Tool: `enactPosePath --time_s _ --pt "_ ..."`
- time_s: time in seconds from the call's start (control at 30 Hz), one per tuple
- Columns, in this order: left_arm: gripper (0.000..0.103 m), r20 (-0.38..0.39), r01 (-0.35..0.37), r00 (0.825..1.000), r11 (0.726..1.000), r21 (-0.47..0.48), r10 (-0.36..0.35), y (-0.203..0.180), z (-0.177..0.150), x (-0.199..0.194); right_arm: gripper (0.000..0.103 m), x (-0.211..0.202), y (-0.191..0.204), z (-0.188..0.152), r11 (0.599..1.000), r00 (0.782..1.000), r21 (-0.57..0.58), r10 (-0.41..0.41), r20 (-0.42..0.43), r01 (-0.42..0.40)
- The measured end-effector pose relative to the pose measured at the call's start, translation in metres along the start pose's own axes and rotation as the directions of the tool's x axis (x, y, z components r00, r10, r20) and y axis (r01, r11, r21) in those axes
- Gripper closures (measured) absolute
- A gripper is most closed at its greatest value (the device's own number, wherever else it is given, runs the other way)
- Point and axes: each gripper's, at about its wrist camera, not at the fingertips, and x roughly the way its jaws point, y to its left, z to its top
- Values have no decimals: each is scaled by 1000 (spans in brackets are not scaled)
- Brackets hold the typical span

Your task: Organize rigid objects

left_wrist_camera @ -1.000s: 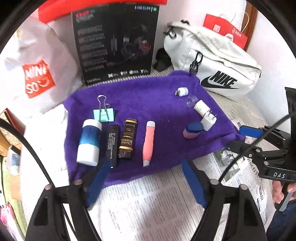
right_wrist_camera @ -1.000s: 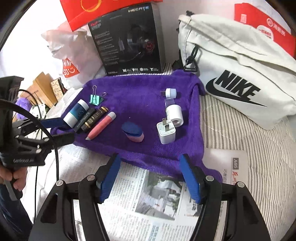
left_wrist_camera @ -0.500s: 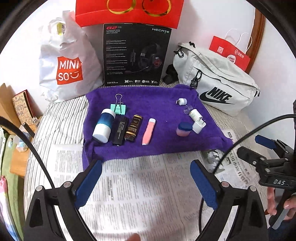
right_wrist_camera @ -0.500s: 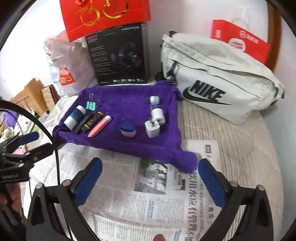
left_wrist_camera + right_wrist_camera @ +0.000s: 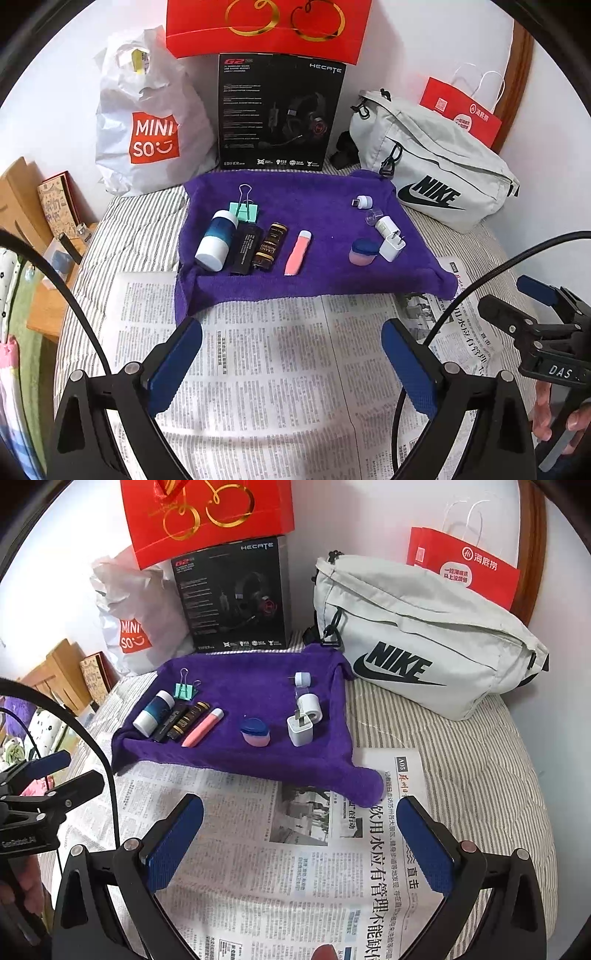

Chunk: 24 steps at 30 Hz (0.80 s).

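Small rigid objects lie in two groups on a purple terry towel point(image 5: 295, 206) spread over newspaper point(image 5: 280, 369) on a striped bed. At the left group: a mint binder clip point(image 5: 243, 211), a white-and-blue cylinder point(image 5: 217, 240), a black stick point(image 5: 246, 251), a brown-gold tube point(image 5: 269, 246) and a pink pen-shaped case point(image 5: 298, 252). At the right group: a pink-and-blue jar point(image 5: 255, 732) and a white charger plug point(image 5: 301, 729). Behind stand a black headset box point(image 5: 279, 114) and a grey Nike bag point(image 5: 421, 646). Left tongs point(image 5: 291, 365) and right tongs point(image 5: 301, 843) gape wide, having just been opening, nothing between them.
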Motion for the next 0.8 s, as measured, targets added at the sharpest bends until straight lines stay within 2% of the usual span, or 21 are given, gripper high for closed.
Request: enactPosePath --time_s 0.8 --pt "5 25 -27 999 999 42 26 -12 -4 -16 0 -18 1 -8 1000 1000 9 2 12 -2"
